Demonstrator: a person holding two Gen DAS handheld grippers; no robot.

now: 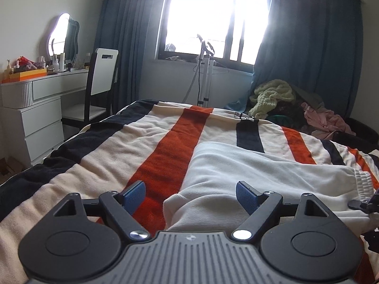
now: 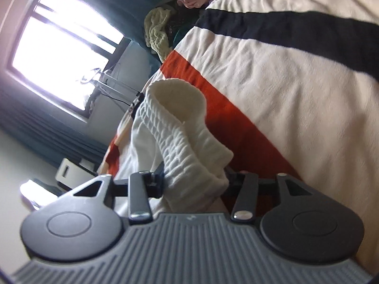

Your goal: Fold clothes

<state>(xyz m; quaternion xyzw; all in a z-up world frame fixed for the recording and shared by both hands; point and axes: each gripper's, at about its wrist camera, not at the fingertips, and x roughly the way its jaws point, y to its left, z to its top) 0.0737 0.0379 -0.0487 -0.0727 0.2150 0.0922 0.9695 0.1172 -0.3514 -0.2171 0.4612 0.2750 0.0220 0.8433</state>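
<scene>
Daylight floods the window [image 1: 208, 16] beyond a bed covered by a striped blanket [image 1: 132, 142], on which white sweatpants [image 1: 260, 172] are spread. The left gripper [image 1: 191, 197] is held with its jaws released, blue pads wide apart; a ribbed cuff of the sweatpants lies between and just ahead of them, touched by neither pad. The right gripper [image 2: 195, 181] is rolled sideways, and the gathered elastic waistband [image 2: 180, 142] is clamped between its jaws (the pads are hidden by cloth), rising ahead of them off the blanket.
</scene>
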